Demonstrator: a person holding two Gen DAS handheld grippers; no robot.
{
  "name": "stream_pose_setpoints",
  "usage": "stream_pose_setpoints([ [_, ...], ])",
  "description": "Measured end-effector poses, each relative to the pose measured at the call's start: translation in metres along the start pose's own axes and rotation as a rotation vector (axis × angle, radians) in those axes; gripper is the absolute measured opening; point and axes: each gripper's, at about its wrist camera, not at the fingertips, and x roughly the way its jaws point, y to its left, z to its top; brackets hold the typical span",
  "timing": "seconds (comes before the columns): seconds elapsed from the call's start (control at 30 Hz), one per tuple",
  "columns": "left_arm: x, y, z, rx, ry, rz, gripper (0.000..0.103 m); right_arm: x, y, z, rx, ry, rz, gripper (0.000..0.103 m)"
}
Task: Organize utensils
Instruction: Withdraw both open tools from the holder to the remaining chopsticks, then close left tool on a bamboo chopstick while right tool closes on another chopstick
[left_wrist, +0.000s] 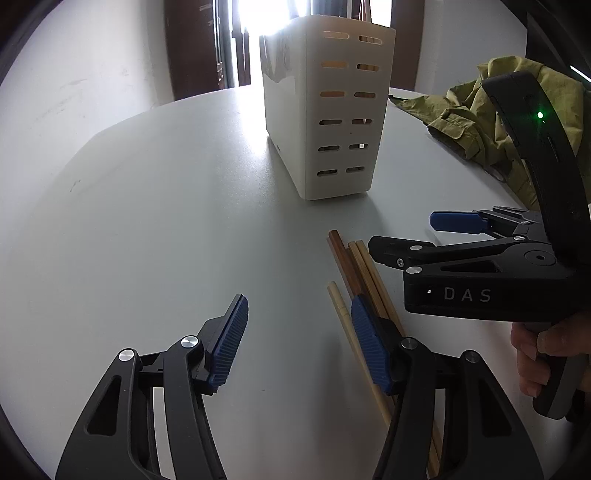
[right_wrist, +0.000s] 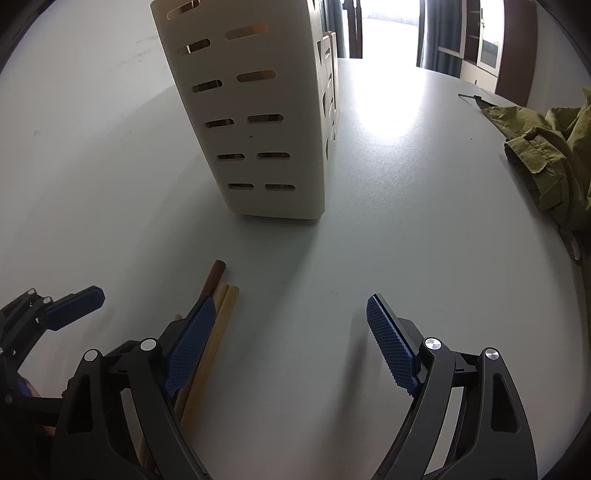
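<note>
Grey-white table, bright window behind, both tools wide, nothing held, L, R.

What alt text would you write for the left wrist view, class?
An open left hand-held gripper hovers over a white table, beside loose chopsticks. A slotted white utensil holder stands beyond; the right hand-held gripper enters from the right.

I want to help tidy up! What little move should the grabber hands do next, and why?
Probably shift the right gripper sideways over the chopsticks, then close. Its fingers are open with nothing between them, the chopsticks lie loose on the table beside one finger, and the slotted white utensil holder stands just beyond.
</note>
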Motion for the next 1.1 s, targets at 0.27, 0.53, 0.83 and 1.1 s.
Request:
stream_pose_setpoints([
  [0.27,0.006,-0.006,-0.003,0.023,0.016,-0.008,0.056,0.005,0.003,0.004,-0.013,0.01,-0.015,0.084],
  [0.53,0.009,-0.008,-0.005,0.034,0.028,-0.009,0.053,0.006,0.005,0.002,-0.038,0.013,-0.038,0.084],
  [0.83,0.013,-0.007,-0.006,0.04,0.041,-0.012,0.045,0.008,0.007,0.003,-0.077,0.02,-0.082,0.081],
  [1.1,0.015,-0.002,-0.003,0.029,0.046,-0.005,0.033,0.005,0.004,0.006,-0.071,0.022,-0.085,0.049],
])
